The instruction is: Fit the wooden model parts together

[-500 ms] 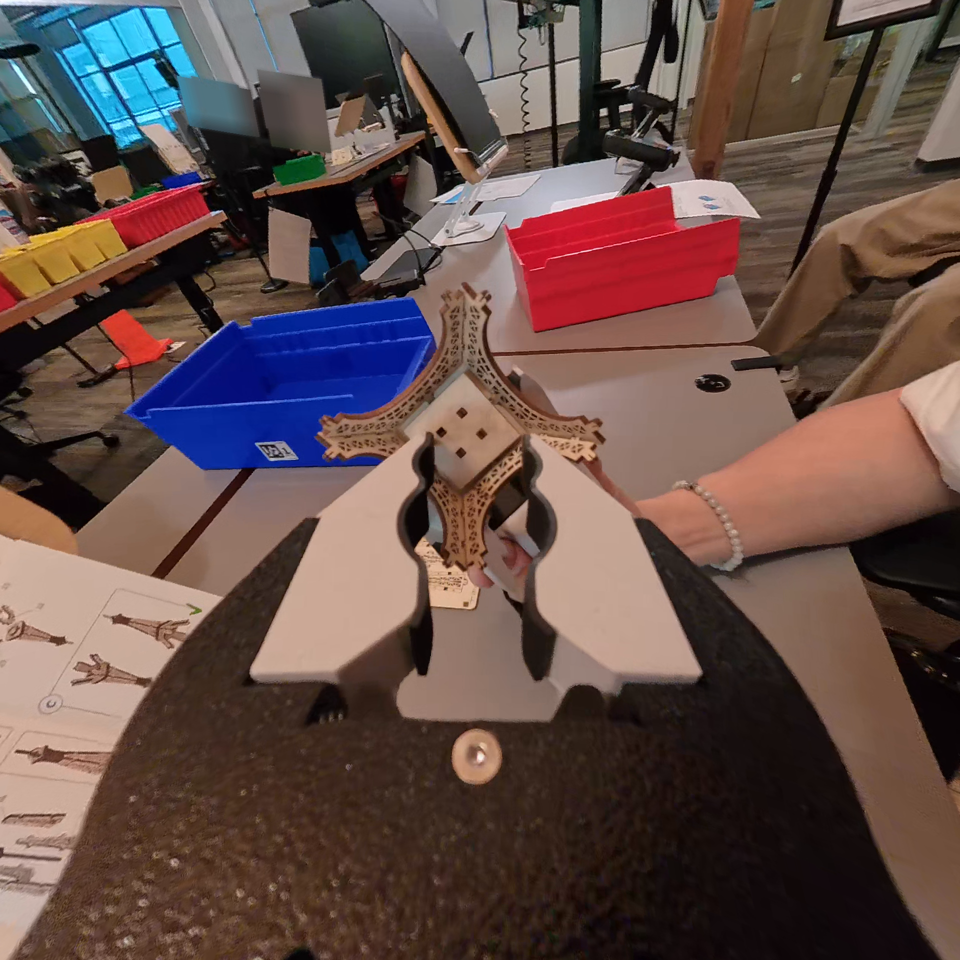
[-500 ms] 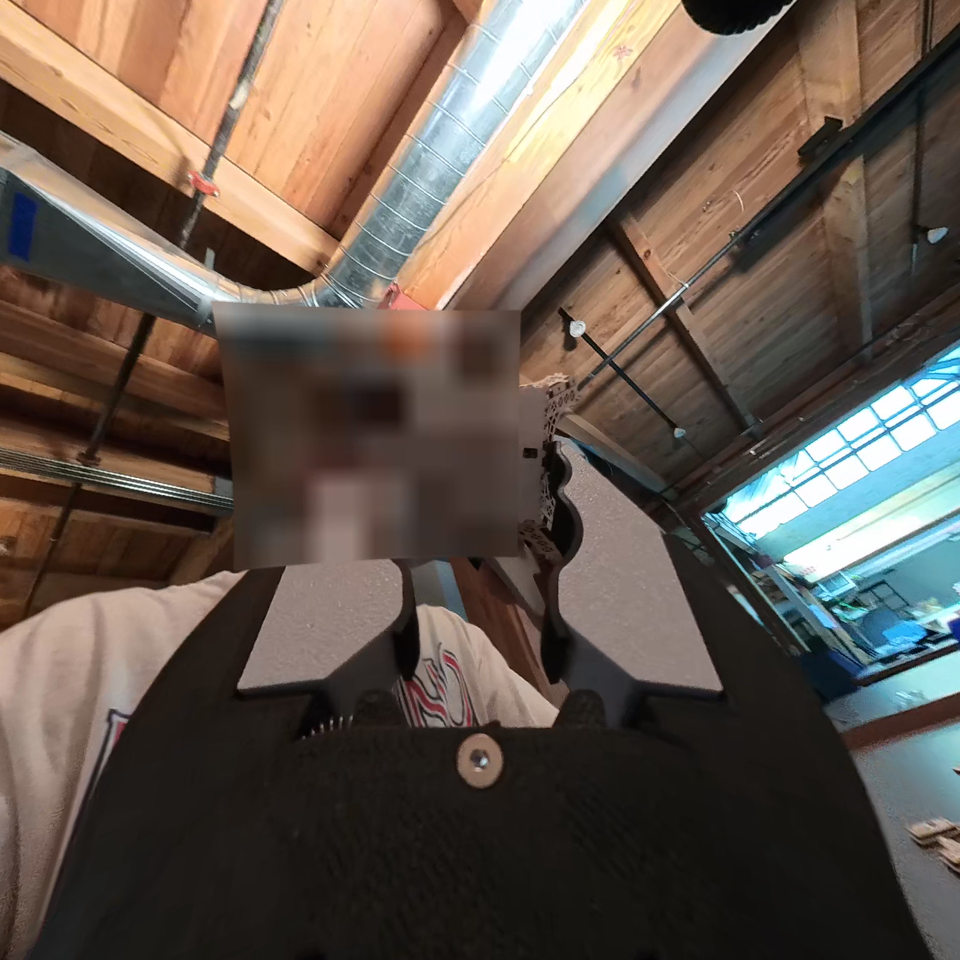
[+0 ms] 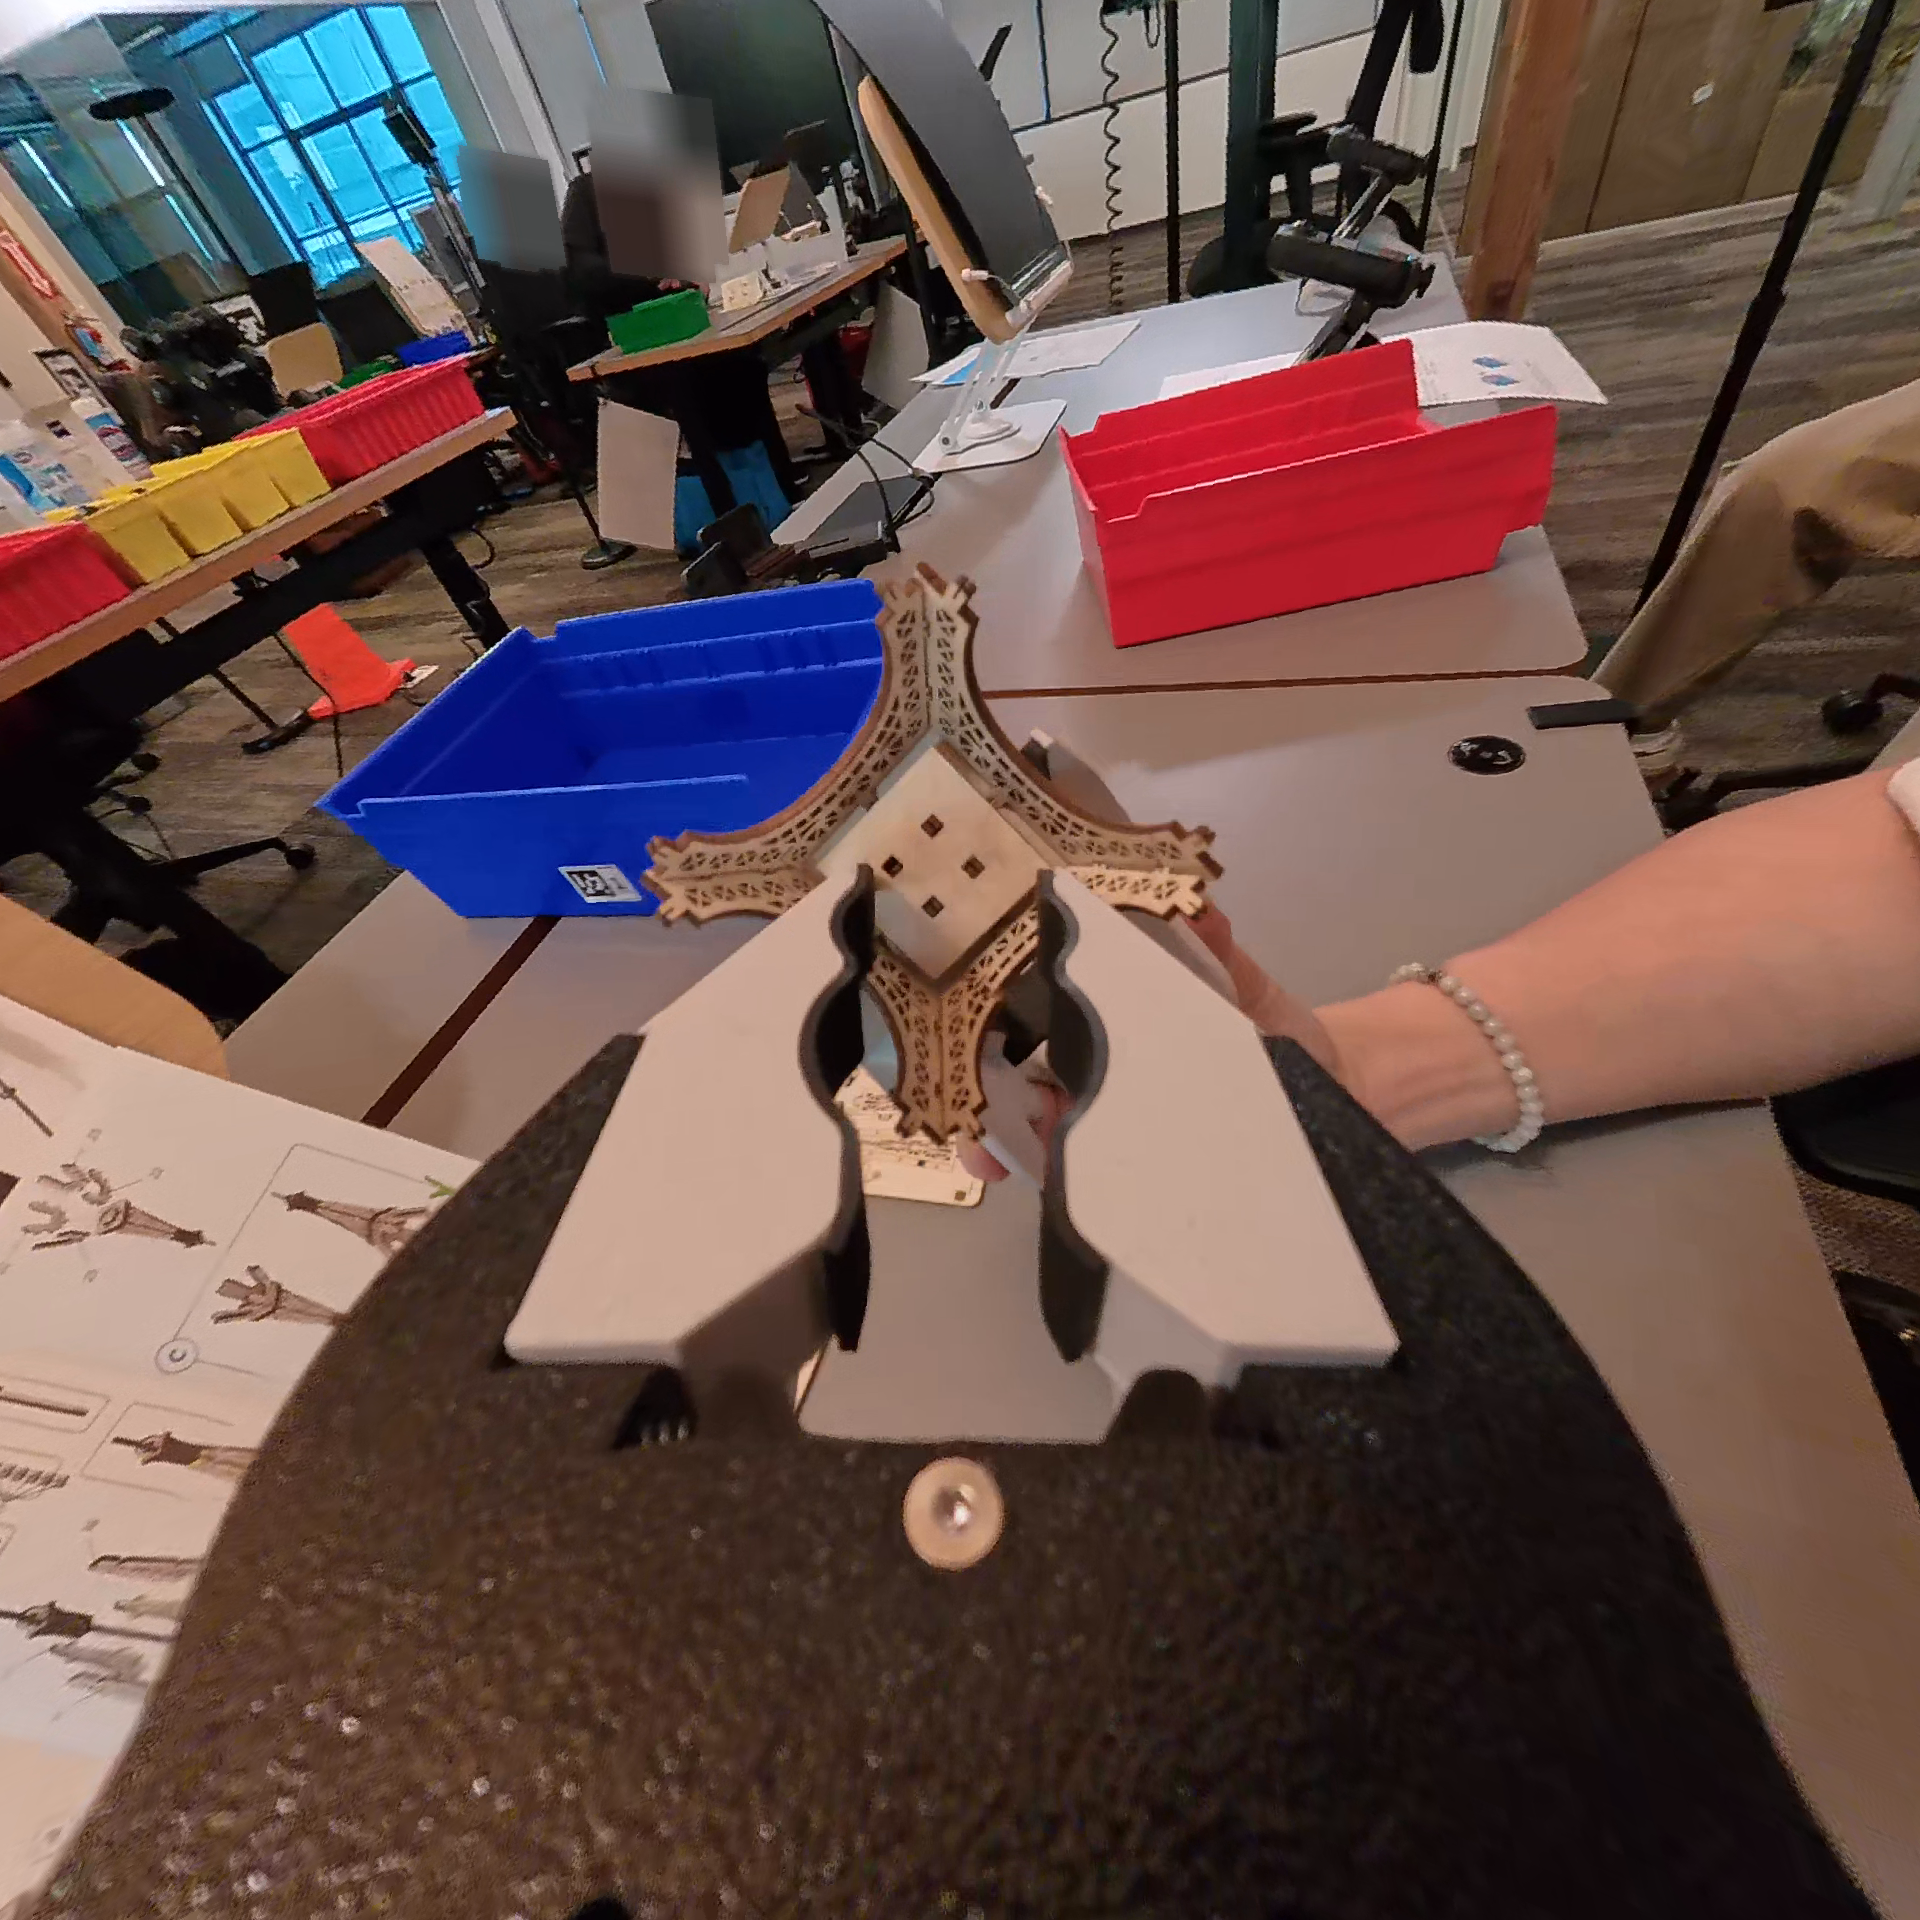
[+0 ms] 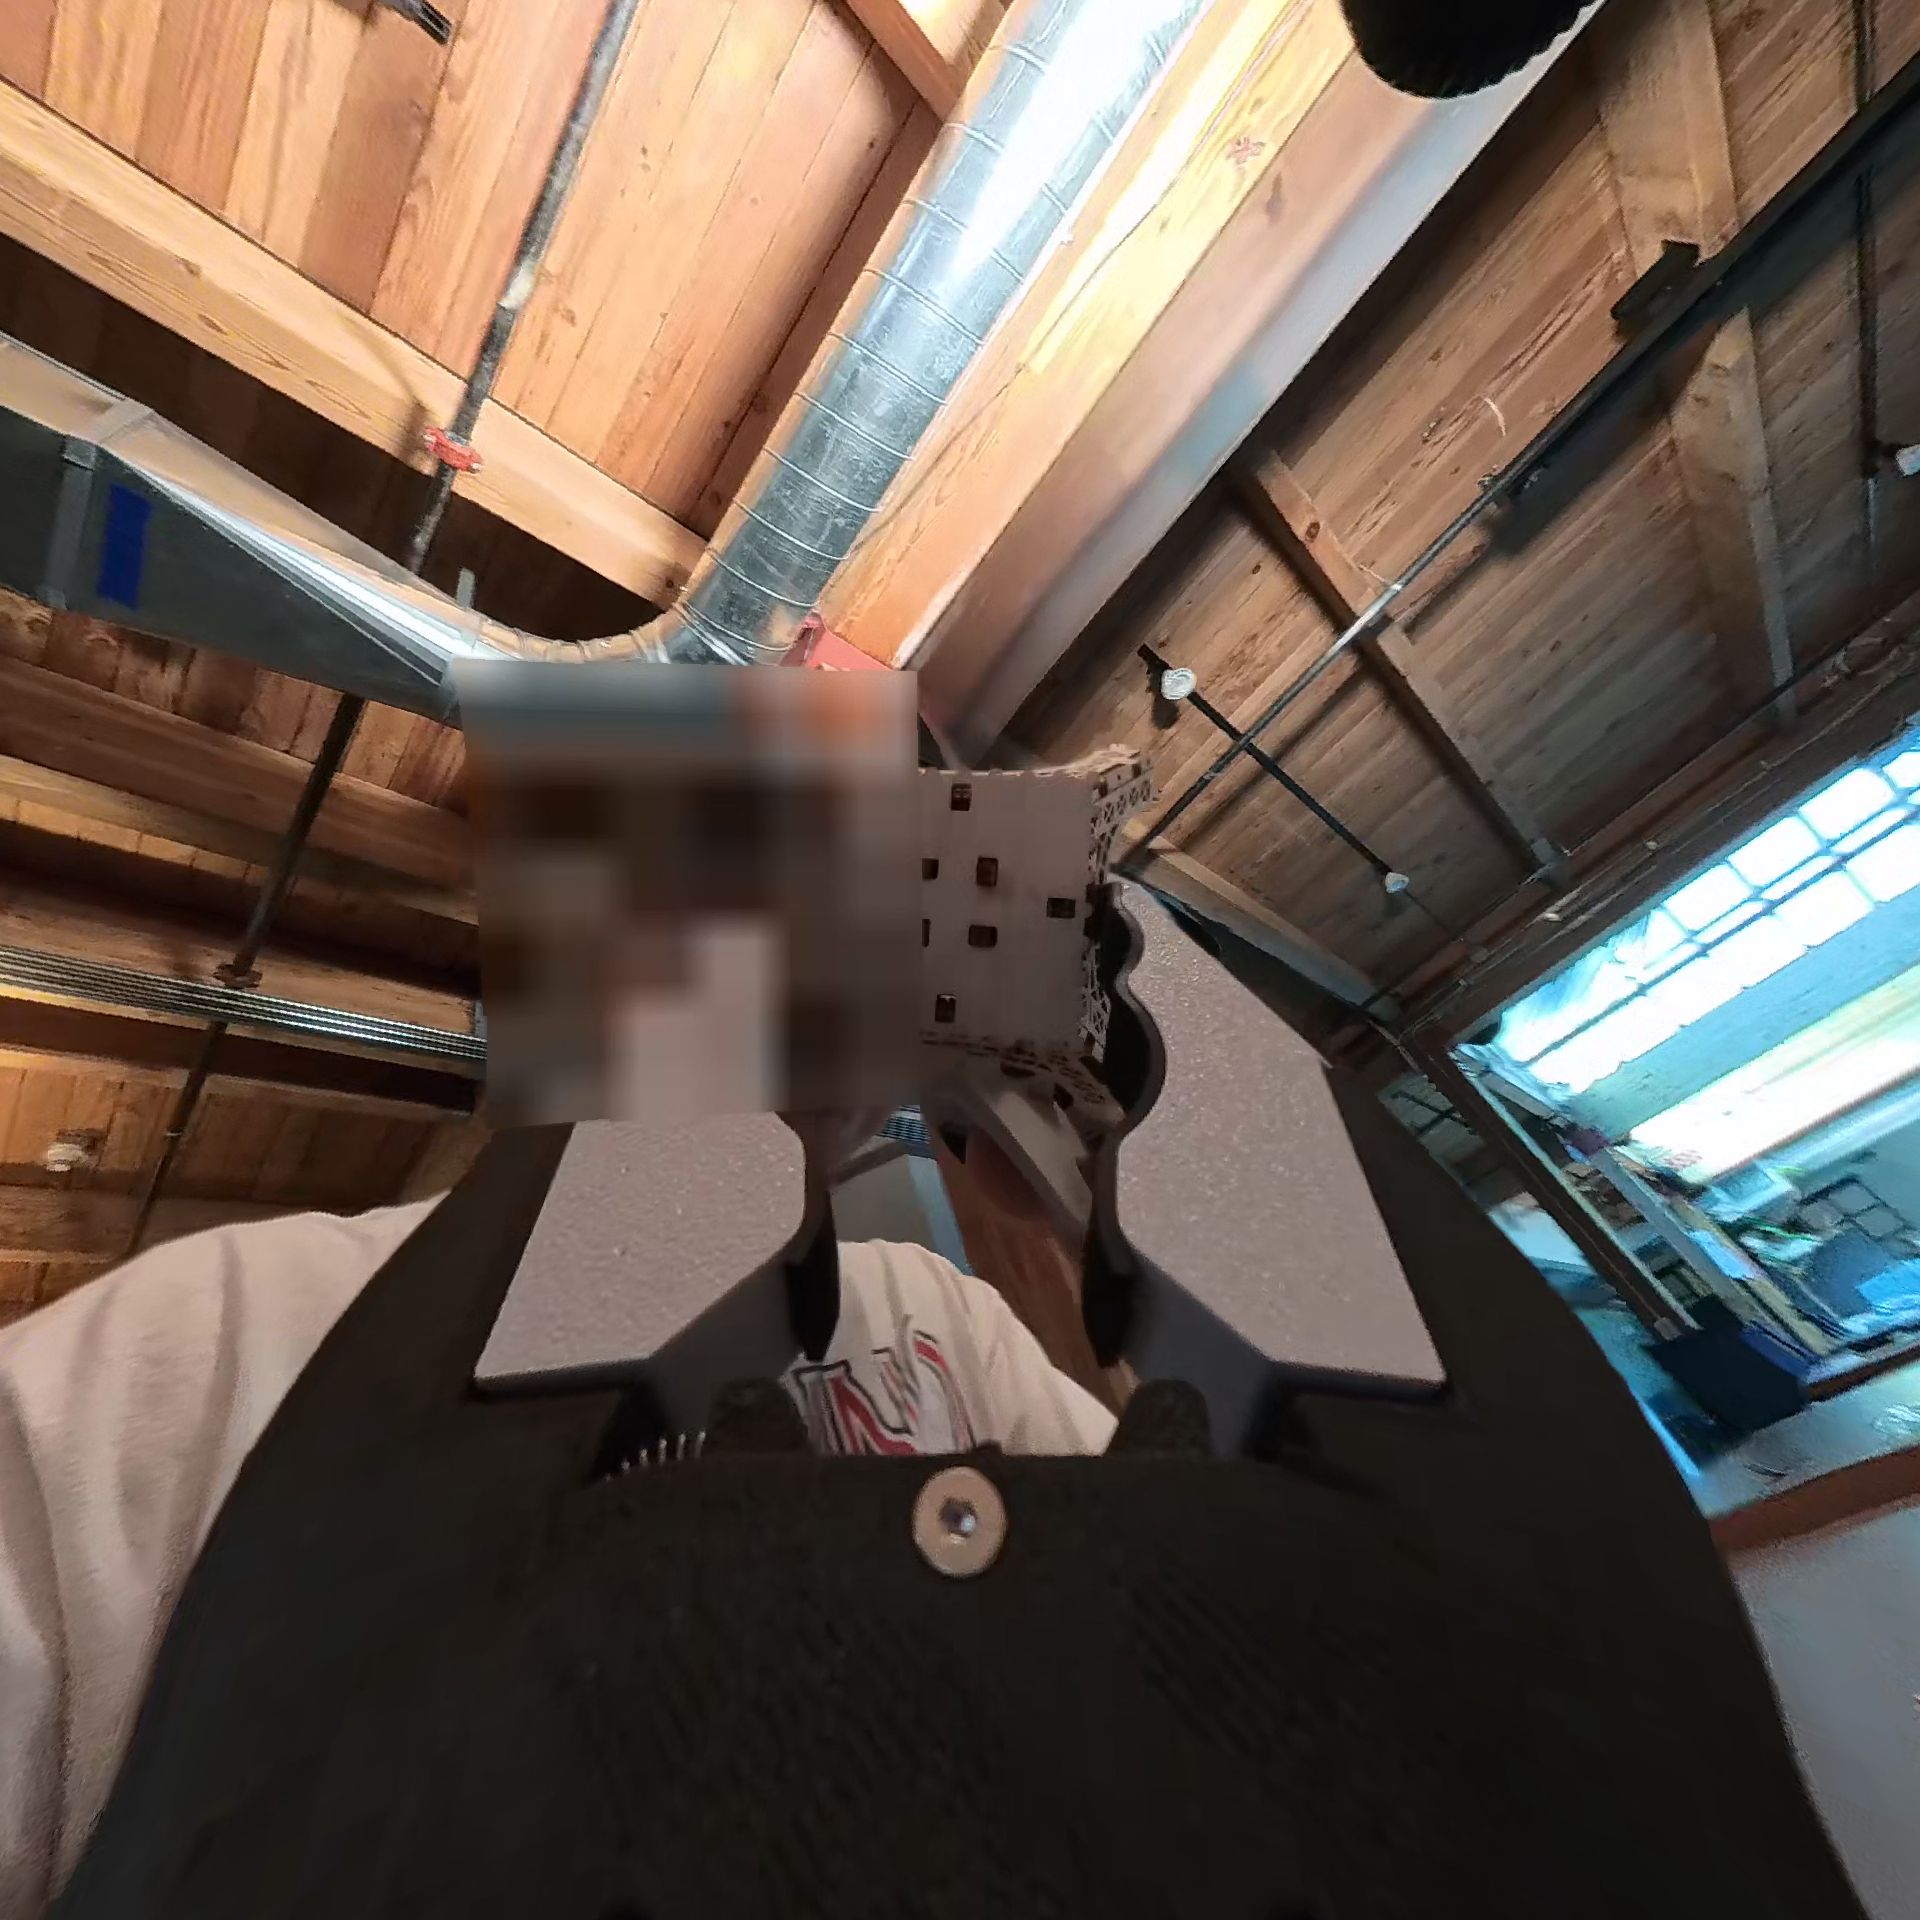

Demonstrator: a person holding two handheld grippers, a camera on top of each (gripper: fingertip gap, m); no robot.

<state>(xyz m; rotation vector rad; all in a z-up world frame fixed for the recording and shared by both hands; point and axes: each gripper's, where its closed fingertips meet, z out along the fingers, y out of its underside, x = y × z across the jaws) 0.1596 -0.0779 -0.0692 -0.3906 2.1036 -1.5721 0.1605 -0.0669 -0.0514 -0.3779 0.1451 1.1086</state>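
The wooden tower base [image 3: 925, 831], four lattice legs around a pale square plate with small holes, hangs above the grey table [image 3: 1403, 831]. My left gripper [image 3: 951, 899] is shut on its near leg, which runs down between the grey fingers [image 3: 727, 1143]. A flat wooden piece [image 3: 914, 1169] shows below the leg, beside a person's fingertips. My right gripper [image 4: 956, 925] points up at the ceiling. The same plate [image 4: 1013, 831] lies between its fingers, against the right finger [image 4: 1226, 1143]. Its left fingertip is hidden by a blur patch.
A blue bin [image 3: 623, 748] stands at the back left and a red bin [image 3: 1299, 520] at the back right. An instruction sheet [image 3: 156, 1299] lies at the left. A person's forearm with a bead bracelet [image 3: 1662, 987] reaches in from the right. Less than 4 cm separates the two grippers' tips.
In the right wrist view more of the model's plate now shows between the fingers. The left gripper and its hold on the leg look unchanged.
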